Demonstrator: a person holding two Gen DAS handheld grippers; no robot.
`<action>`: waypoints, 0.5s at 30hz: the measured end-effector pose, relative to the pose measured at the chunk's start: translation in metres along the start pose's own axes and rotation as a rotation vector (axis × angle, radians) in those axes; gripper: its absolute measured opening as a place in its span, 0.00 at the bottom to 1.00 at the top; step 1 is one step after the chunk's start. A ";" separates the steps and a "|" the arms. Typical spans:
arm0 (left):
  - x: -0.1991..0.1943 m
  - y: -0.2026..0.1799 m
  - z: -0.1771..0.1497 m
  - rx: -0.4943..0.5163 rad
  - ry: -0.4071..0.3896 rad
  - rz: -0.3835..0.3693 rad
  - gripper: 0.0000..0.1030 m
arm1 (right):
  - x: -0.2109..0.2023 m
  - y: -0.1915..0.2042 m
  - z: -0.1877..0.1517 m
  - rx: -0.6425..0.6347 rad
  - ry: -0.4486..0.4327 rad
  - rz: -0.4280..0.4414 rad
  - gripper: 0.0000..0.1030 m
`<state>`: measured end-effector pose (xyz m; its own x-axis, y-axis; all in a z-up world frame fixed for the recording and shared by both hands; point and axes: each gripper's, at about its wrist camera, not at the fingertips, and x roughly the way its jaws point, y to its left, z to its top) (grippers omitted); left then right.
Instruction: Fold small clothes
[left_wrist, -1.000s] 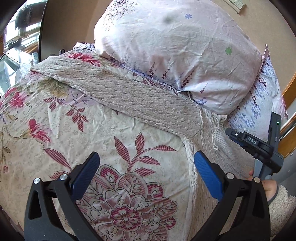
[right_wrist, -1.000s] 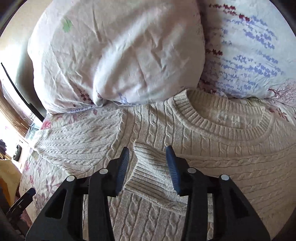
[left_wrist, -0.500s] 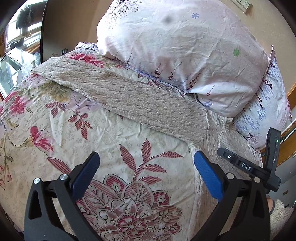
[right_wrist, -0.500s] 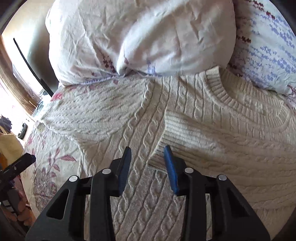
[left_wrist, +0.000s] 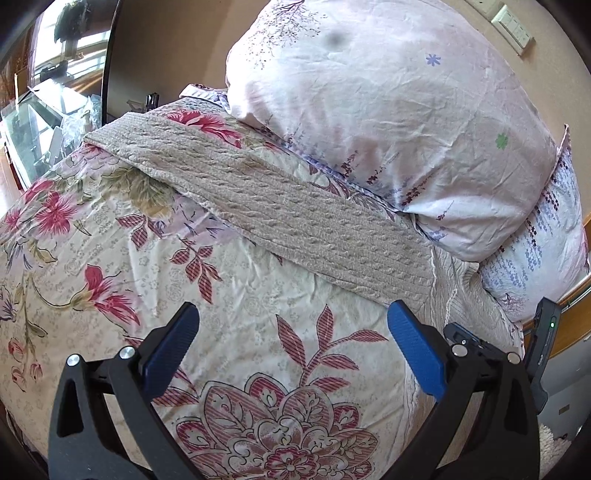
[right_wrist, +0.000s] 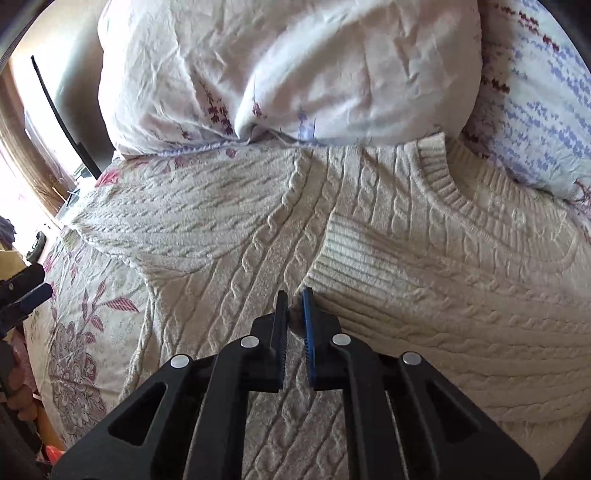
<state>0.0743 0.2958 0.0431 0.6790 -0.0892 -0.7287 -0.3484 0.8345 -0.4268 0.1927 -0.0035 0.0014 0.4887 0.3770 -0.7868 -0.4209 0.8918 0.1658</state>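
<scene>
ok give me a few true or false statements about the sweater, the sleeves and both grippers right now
1. The right gripper is shut beside the folded sleeve cuff, with nothing clearly held. True.
2. The left gripper is clamped on the sweater's other sleeve. False: its jaws stand wide open above the floral bedspread, holding nothing.
3. One sleeve already lies folded across the chest of the cream cable-knit sweater. True.
4. The sweater lies on a bare wooden table. False: it lies on the bedspread, its neckline against the pillows.
5. The other sleeve is folded in too. False: it stretches out flat.
</scene>
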 end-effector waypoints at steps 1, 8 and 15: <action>0.000 0.003 0.002 -0.014 0.000 -0.003 0.98 | -0.003 0.000 0.001 0.003 0.005 0.006 0.12; 0.003 0.027 0.021 -0.112 -0.024 0.005 0.98 | 0.000 -0.010 -0.002 0.042 0.034 -0.075 0.56; 0.020 0.049 0.043 -0.269 -0.011 -0.058 0.98 | -0.022 -0.007 -0.001 0.081 -0.020 0.004 0.67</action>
<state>0.0991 0.3585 0.0307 0.7092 -0.1260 -0.6937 -0.4667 0.6536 -0.5958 0.1843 -0.0184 0.0169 0.5024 0.3848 -0.7743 -0.3597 0.9074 0.2175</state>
